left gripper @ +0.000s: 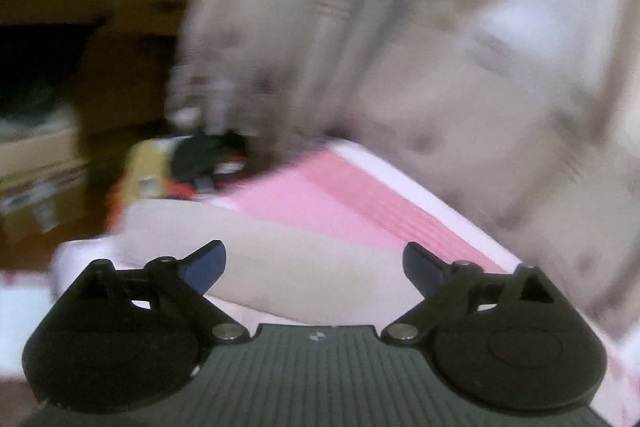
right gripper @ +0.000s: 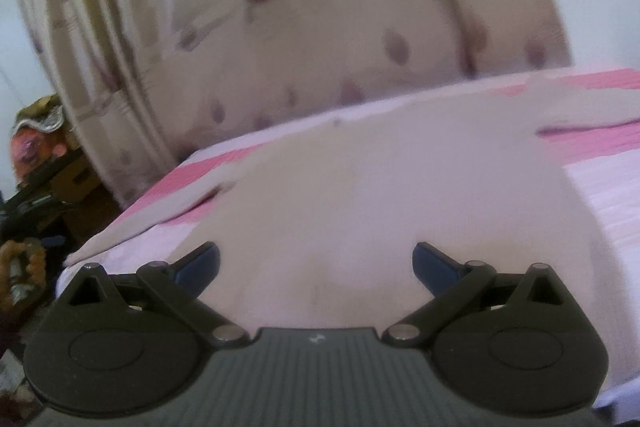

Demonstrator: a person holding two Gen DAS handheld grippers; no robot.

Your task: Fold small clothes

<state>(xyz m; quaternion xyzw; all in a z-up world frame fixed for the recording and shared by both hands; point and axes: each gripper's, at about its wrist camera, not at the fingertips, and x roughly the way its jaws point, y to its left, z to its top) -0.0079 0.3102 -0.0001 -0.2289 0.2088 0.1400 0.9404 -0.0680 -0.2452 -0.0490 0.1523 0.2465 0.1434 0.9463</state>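
Observation:
A beige small garment [right gripper: 360, 187] lies spread on a pink and white striped bed cover [right gripper: 608, 195]. In the left wrist view a part of the same beige garment [left gripper: 280, 267] lies just ahead of the fingers on the bed cover [left gripper: 340, 195]. My left gripper [left gripper: 314, 263] is open and empty, just above the garment's edge. My right gripper [right gripper: 316, 261] is open and empty, low over the middle of the garment. Both views are blurred.
A beige patterned curtain [right gripper: 280, 27] hangs behind the bed and fills the back of both views; it shows in the left wrist view [left gripper: 400, 47] too. Cardboard boxes [left gripper: 36, 163] and dark clutter [left gripper: 208, 159] stand left of the bed. More clutter [right gripper: 36, 147] sits at the left.

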